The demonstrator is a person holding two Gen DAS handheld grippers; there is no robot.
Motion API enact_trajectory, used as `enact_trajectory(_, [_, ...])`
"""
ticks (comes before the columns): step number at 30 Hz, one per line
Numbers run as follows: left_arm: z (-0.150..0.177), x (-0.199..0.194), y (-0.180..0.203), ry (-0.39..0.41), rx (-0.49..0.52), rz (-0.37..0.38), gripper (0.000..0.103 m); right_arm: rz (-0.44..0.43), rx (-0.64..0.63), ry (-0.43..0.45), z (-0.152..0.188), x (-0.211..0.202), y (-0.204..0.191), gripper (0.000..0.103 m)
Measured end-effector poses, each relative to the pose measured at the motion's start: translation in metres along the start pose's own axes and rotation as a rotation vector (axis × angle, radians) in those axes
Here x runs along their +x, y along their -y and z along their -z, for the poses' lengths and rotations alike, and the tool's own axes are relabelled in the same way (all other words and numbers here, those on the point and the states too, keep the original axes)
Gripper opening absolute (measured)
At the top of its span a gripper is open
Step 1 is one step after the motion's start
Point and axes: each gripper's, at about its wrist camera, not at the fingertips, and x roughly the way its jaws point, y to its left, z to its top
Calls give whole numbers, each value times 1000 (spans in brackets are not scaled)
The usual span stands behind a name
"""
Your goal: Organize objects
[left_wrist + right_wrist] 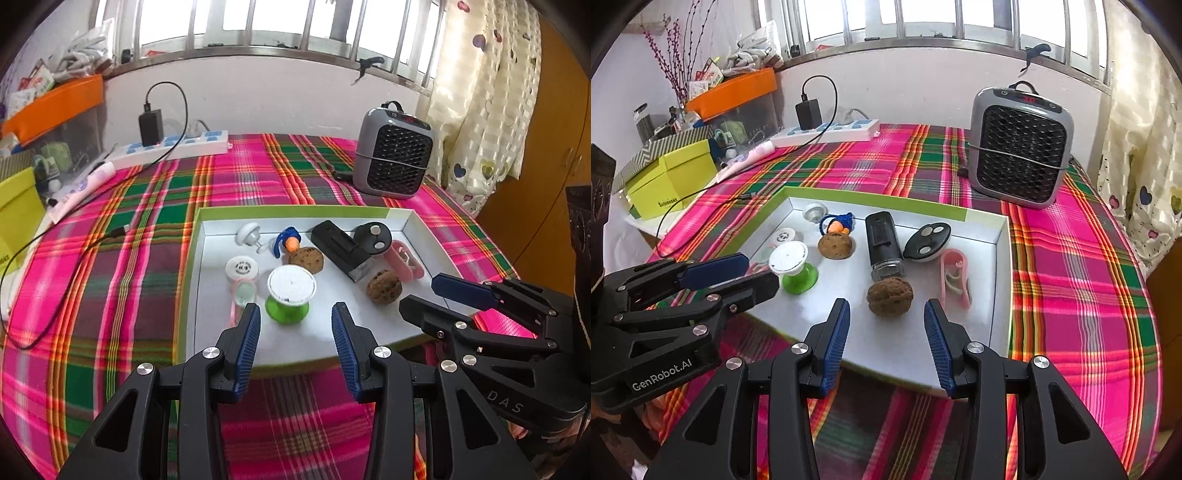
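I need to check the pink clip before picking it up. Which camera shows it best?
The right wrist view: the pink clip sits near the right gripper, unobstructed, its inside visible. The left wrist view shows it smaller and farther off, beside the black stamp.

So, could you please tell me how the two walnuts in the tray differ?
The near walnut lies beside the pink clip, just ahead of the open right gripper; the far walnut lies deeper in the tray, by the blue-and-orange toy. The near one looks darker. Both are brown, wrinkled and loose.
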Motion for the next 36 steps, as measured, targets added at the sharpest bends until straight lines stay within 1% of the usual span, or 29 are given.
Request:
enact_trajectory(3, [8, -9, 3, 15, 9, -40, 39, 1, 0, 9, 6, -8, -3, 43])
enact_trajectory(6, [16, -17, 2, 19, -6, -45, 39, 8, -2, 19, 13, -16, -8, 43])
enact_trajectory(11, [29, -28, 2, 23, -14, -93, 39, 22, -4, 21, 25, -26, -15, 43])
enact_trajectory(13, [35, -31, 1, 21, -19, -92, 39, 27, 7, 19, 31, -29, -17, 43])
enact_trajectory(18, [53, -30, 1, -14, -27, -106, 39, 39, 20, -3, 46, -31, -22, 43])
enact_trajectory(25, [82, -29, 5, -63, -39, -96, 39, 61, 53, -41, 67, -31, -22, 43])
enact_trajectory(27, [86, -31, 6, -58, -39, -106, 39, 69, 61, -50, 74, -32, -20, 44])
enact_trajectory(28, [88, -32, 7, -55, -35, -111, 39, 75, 65, -52, 76, -32, -20, 46])
enact_trajectory(29, [89, -33, 8, -51, -35, -110, 39, 84, 70, -54, 79, -33, -19, 52])
enact_trajectory(30, [91, -34, 9, -51, -33, -106, 39, 88, 75, -53, 81, -33, -18, 53])
enact_trajectory(33, [93, -35, 12, -46, -26, -119, 39, 97, 92, -61, 85, -34, -16, 53])
enact_trajectory(36, [96, -38, 12, -44, -42, -128, 39, 111, 88, -56, 90, -36, -18, 53])
